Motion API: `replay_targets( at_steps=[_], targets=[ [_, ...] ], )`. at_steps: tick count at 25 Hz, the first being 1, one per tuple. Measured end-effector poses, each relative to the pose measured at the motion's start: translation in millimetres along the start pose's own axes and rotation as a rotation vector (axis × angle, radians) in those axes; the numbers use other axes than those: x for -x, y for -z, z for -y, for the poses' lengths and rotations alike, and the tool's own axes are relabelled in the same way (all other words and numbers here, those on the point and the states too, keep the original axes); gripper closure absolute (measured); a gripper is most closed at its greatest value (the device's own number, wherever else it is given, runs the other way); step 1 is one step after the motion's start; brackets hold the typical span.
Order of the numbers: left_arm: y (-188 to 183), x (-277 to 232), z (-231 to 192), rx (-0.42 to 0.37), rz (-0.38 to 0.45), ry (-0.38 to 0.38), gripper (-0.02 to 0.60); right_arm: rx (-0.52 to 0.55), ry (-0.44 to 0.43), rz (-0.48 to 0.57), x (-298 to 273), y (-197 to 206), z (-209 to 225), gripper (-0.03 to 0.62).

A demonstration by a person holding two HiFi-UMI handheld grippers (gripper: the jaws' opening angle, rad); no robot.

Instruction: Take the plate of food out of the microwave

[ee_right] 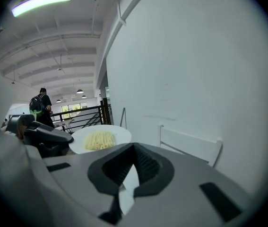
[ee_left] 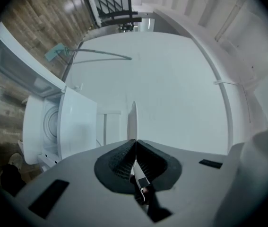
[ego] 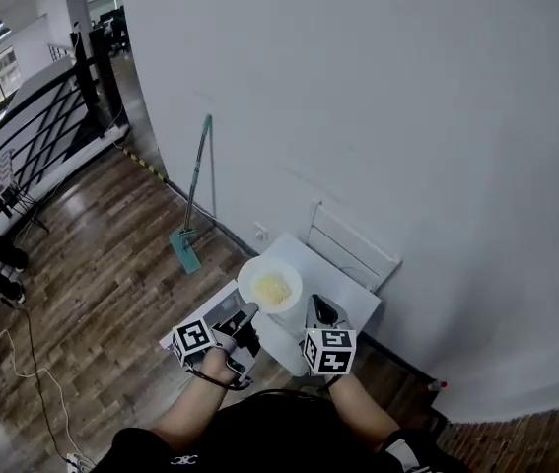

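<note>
Now I am holding the plate [ego: 271, 264] by its near rim with the left hand-held gripper [ego: 248, 313], and its jaws are pressing together on the thin white edge. The plate is hanging in the air by the front of the white microwave [ego: 353, 299], already outside of it. The microwave door [ego: 218, 315] is standing open at the left. A small pile of pale noodles [ego: 272, 289] is lying in the middle of the plate. The right hand-held gripper [ego: 324, 311] is hovering just beside the plate, over the microwave. Its jaws are standing a little apart, and nothing is sitting between them as far as I can see.

I am judging the plate to be stiff, smooth and breakable, and rather slippery for the pads. Because only one side is gripped, its weight is probably pulling the far side down, and the noodles could slide. I am thinking the best second hold is the bare rim opposite, away from the food.
</note>
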State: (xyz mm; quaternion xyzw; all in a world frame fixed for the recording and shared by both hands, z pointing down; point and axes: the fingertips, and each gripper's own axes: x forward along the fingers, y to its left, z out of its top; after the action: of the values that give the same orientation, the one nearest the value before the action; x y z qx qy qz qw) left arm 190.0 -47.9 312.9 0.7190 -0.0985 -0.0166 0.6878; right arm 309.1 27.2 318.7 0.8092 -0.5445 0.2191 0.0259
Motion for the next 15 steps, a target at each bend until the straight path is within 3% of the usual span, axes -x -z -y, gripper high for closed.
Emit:
replay_targets(
  at_steps=[7, 15],
  targets=[
    [16, -28, 20, -0.021, -0.061, 0.043, 0.572, -0.019, 0.049, 0.115, 14, -22, 25, 0.582],
    [16, -24, 43, -0.001, -0.072, 0.059, 0.572, -0.028, 0.067, 0.103, 25, -31, 19, 0.582]
  ],
)
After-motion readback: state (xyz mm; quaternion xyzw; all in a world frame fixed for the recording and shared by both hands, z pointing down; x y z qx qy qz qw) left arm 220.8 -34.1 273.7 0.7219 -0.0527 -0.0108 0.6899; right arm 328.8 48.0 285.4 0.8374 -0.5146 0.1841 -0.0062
